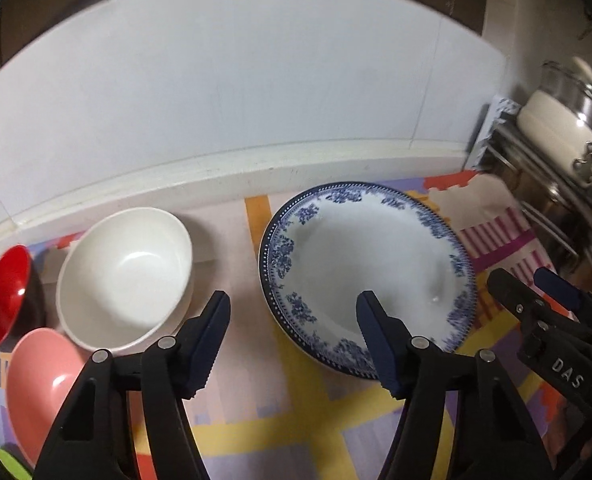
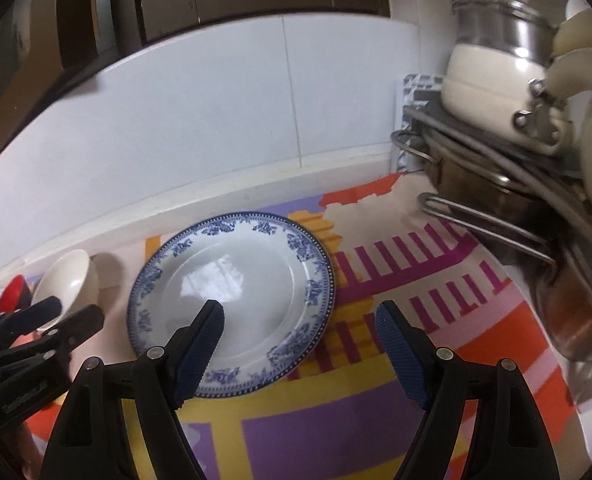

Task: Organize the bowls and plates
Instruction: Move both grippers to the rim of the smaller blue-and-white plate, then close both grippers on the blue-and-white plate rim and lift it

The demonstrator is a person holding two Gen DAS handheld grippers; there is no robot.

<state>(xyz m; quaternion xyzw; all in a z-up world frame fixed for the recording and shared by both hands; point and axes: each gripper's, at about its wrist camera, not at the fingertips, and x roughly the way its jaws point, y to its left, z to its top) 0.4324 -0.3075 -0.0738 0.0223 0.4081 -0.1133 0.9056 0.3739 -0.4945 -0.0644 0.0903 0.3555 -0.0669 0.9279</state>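
A blue-patterned white plate (image 1: 376, 256) (image 2: 236, 280) lies flat on a colourful mat (image 1: 280, 412). To its left stand a white bowl (image 1: 124, 276) (image 2: 70, 278), a red bowl with a black outside (image 1: 4, 296) (image 2: 11, 294) and a pink bowl (image 1: 36, 384). My left gripper (image 1: 293, 300) hangs open above the plate's left rim, one finger over the plate and one over the mat. My right gripper (image 2: 300, 308) is open above the plate's right rim. Neither gripper holds anything. Each one shows at the edge of the other's view.
A white tiled wall (image 1: 236, 100) with a raised ledge runs behind the dishes. At the right a metal rack (image 2: 476, 216) carries a cream pot with a steel lid (image 2: 492, 76) (image 1: 556, 120) and other pans, close to the plate.
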